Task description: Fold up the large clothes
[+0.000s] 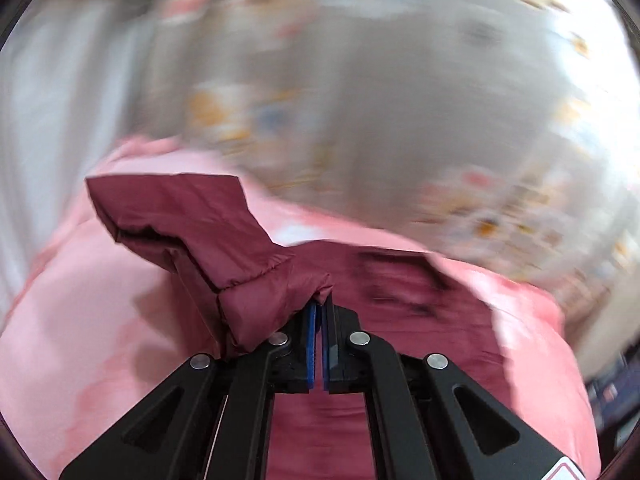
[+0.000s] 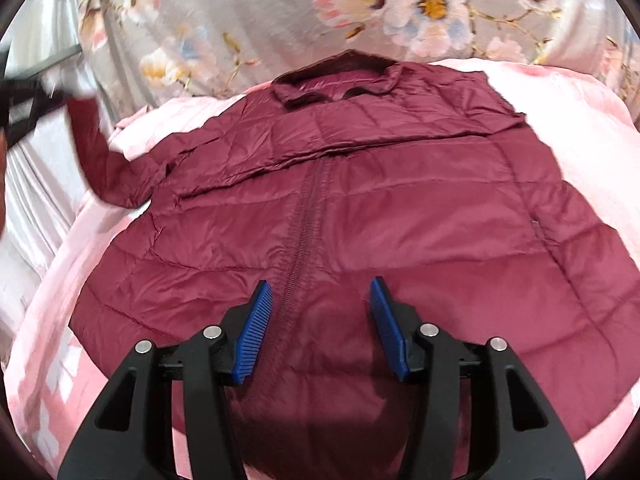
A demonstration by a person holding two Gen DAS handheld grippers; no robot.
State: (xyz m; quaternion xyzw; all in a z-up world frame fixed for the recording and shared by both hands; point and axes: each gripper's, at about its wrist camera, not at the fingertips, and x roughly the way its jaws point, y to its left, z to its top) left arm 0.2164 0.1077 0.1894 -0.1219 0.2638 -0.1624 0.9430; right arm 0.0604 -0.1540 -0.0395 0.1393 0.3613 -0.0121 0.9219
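A maroon quilted jacket [image 2: 360, 208] lies front up on a pink sheet [image 2: 580, 128], zipped, collar at the far end. One sleeve is folded across its chest. The other sleeve [image 2: 92, 148] is lifted off the bed at the left. In the left wrist view my left gripper [image 1: 320, 304] is shut on the end of that sleeve [image 1: 192, 216], which hangs over the left finger. The background there is blurred. My right gripper [image 2: 320, 292] is open above the jacket's lower front, with its blue pads [image 2: 252, 332] on either side of the zip and nothing between them.
A grey floral blanket [image 2: 280, 8] lies bunched beyond the collar. White cloth [image 2: 36, 184] runs along the left side of the bed. The pink sheet shows around the jacket on all sides.
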